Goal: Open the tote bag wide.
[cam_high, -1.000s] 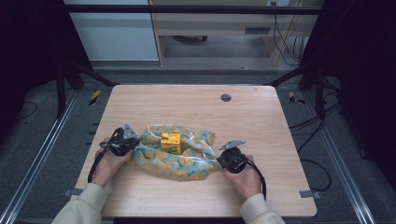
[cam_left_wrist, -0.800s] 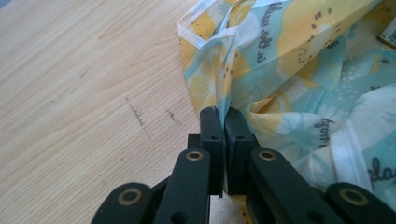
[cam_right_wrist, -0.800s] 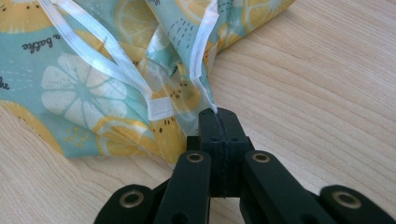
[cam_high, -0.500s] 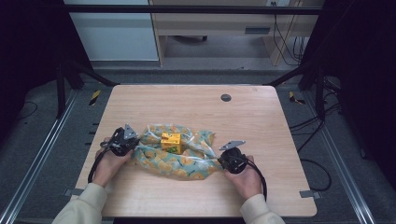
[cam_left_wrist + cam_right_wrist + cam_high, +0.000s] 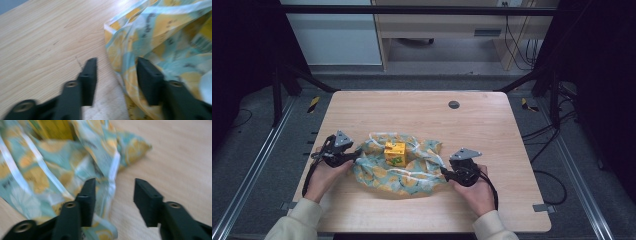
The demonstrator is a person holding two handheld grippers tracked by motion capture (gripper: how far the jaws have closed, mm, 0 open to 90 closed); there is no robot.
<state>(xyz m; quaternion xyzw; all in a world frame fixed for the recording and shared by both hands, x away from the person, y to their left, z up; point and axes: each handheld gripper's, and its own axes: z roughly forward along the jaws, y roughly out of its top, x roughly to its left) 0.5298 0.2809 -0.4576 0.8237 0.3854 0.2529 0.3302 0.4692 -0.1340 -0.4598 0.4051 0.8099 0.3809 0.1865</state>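
1. Nearest the camera in the high view, two forearms in pale sleeves come in from the bottom edge, each hand wrapped round a black gripper with a trailing cable.
2. The left gripper [image 5: 353, 158] sits at the left end of a patterned plastic bag [image 5: 412, 172]; its jaws have just been opening. In the left gripper view they stand spread, with the bag's edge [image 5: 125, 57] lying between them and one jaw resting against the film, not pinching it.
3. The right gripper [image 5: 445, 173] sits at the bag's right end; its jaws too have just been opening. In the right gripper view they stand apart, a white-edged fold of the bag [image 5: 112, 172] between them, unpinched.
4. The bag, teal and yellow with white bands, lies crumpled and spread flat on the near half of the table, between the two grippers.
5. A small yellow box [image 5: 395, 153] rests on the middle of the bag, towards its far edge.
6. The table [image 5: 492, 130] is light wood with rounded corners; its far half is bare save a dark round grommet [image 5: 454, 104] near the far edge.
7. Beyond lie grey floor, metal rails along both sides, a pale cabinet [image 5: 337, 37] and cables at the far right.
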